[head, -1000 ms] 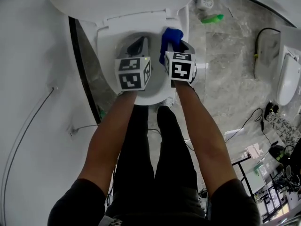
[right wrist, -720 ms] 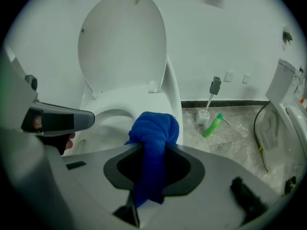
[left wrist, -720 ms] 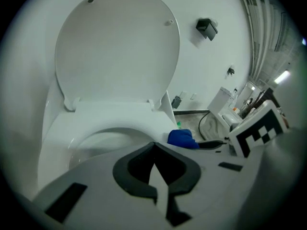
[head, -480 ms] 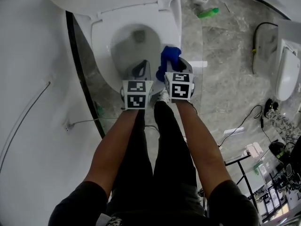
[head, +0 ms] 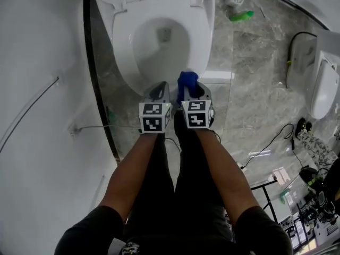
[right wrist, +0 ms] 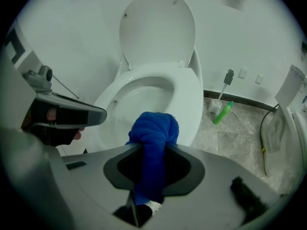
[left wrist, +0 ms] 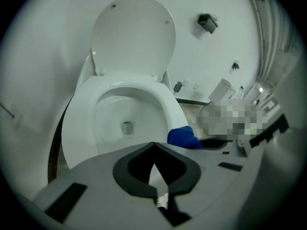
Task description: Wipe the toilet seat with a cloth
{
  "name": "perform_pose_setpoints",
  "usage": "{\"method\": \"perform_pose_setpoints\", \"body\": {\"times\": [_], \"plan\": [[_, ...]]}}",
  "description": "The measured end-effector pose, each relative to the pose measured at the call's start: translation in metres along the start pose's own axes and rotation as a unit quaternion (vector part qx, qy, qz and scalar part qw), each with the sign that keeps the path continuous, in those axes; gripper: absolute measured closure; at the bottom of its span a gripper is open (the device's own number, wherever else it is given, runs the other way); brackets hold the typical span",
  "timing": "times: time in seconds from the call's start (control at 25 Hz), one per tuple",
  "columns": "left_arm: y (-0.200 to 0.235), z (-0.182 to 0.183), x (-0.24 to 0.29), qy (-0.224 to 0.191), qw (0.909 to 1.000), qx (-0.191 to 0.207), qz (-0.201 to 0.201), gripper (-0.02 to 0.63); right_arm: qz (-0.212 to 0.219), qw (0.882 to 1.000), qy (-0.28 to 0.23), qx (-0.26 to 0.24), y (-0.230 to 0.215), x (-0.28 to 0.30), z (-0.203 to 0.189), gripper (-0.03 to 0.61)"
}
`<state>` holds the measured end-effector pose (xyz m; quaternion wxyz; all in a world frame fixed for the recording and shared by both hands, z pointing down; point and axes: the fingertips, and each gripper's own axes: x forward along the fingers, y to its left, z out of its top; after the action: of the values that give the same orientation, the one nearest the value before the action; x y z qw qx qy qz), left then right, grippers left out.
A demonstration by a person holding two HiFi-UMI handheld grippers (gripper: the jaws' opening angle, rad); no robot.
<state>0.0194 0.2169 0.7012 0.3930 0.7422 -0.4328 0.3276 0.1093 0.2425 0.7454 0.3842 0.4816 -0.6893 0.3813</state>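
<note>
A white toilet stands ahead with its lid point(left wrist: 132, 35) raised and its seat point(head: 121, 52) down around the bowl. My right gripper point(head: 187, 87) is shut on a bunched blue cloth point(right wrist: 152, 131), whose wad sticks out past the jaws. It hangs in the air just in front of the seat's front rim, not touching it. Beside it on the left, my left gripper point(head: 159, 92) is shut with nothing between its jaws, also short of the seat point(left wrist: 165, 107). The blue cloth point(left wrist: 184, 138) shows at the right in the left gripper view.
A green bottle point(head: 240, 16) lies on the marble floor right of the toilet, next to a toilet brush holder point(right wrist: 218, 104). White curved walls close in on the left. Cables point(head: 276, 137) and a second white fixture point(head: 324, 89) lie at the right.
Both grippers have pulled back from over the bowl toward me, off the front of the seat. The blue cloth came back with the right gripper.
</note>
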Motion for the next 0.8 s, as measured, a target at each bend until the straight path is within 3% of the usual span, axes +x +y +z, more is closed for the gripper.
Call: {"method": "perform_pose_setpoints", "body": {"times": [0.08, 0.24, 0.48, 0.8], "plan": [[0.005, -0.009, -0.007, -0.007, 0.9996, -0.027, -0.001, 0.604, 0.003, 1.0, 0.003, -0.01, 0.011, -0.001, -0.008, 0.482], [0.022, -0.028, -0.024, -0.015, 0.9995, -0.025, 0.015, 0.604, 0.008, 0.999, 0.0, -0.034, 0.032, 0.0, -0.013, 0.482], [0.066, -0.062, -0.047, -0.012, 0.9947, -0.087, 0.054, 0.604, 0.036, 0.997, 0.016, -0.074, 0.073, 0.005, -0.018, 0.482], [0.116, -0.069, -0.063, -0.038, 0.9864, -0.141, 0.075, 0.604, 0.081, 0.988, 0.03, -0.124, 0.139, 0.026, -0.011, 0.482]]}}
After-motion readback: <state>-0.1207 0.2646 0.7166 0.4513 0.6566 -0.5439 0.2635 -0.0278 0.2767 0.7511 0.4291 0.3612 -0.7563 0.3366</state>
